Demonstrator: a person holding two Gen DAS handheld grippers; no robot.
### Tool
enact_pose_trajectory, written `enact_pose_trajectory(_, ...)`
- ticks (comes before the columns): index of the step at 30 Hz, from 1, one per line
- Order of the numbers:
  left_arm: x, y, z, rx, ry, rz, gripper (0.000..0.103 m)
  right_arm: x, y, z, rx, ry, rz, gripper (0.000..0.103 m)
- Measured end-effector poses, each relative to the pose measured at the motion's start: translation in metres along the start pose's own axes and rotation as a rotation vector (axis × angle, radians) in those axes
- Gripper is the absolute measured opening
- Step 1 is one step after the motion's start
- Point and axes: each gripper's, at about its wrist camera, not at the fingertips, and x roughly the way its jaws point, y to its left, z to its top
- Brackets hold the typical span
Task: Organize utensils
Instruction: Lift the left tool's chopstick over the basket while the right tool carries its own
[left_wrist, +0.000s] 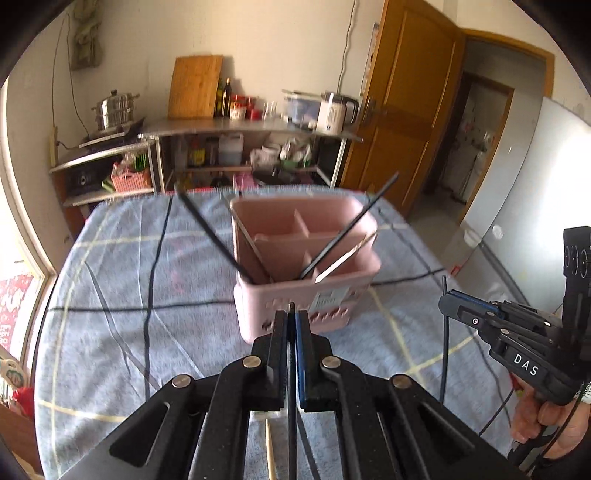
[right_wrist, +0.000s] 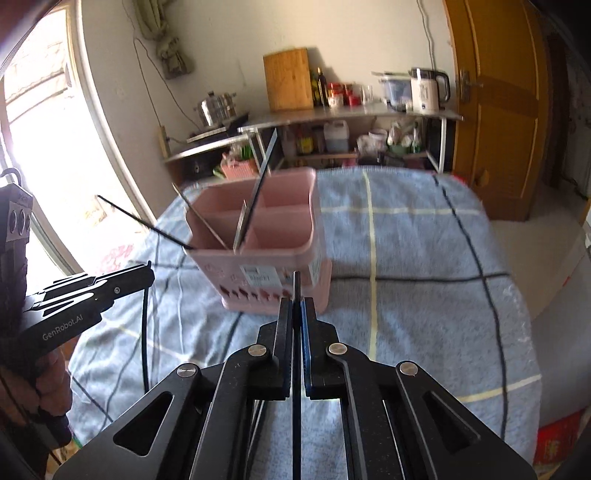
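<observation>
Left wrist view: the left tool (left_wrist: 291, 314) is pressed together on a thin black chopstick (left_wrist: 292, 406) that runs back between its fingers. Just ahead, a pink caddy (left_wrist: 306, 295) stands on a tabletop covered by a blue checked cloth (left_wrist: 129, 314). Black chopsticks (left_wrist: 218, 236) and a silver utensil (left_wrist: 343, 260) lean out of the caddy's near compartments. The right tool (left_wrist: 448, 300) enters from the right edge, pinching another black chopstick that hangs down from it.

Right wrist view: the right tool (right_wrist: 296, 306) pinches a dark chopstick (right_wrist: 296, 424), its tip poking out in front of the caddy (right_wrist: 266, 258). The left tool (right_wrist: 147, 273) shows at the left, clamped on a black chopstick hanging down. Kitchen shelves (right_wrist: 332, 114) and a wooden door (right_wrist: 498, 110) fill the background.
</observation>
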Motion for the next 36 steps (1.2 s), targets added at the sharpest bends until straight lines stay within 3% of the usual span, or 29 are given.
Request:
enact_pose_trajectory(9,-0.045,-0.006,0.023,0.005,-0.125,-0.019,0.003,-0.050,0.006,0.026,-0.020,-0.159,-0.010,0.004)
enact_pose_trajectory(25,-0.075,-0.004,0.006,-0.004,-0.121,-0.014,0.003,-0.070,0.001,0.014,-0.018,-0.157,-0.012,0.004)
enact_pose_trajectory(36,-0.102,-0.004,0.033,-0.002,-0.170,-0.032,0.003,-0.087,0.016,0.034,-0.028,-0.224,0.042,0.004)
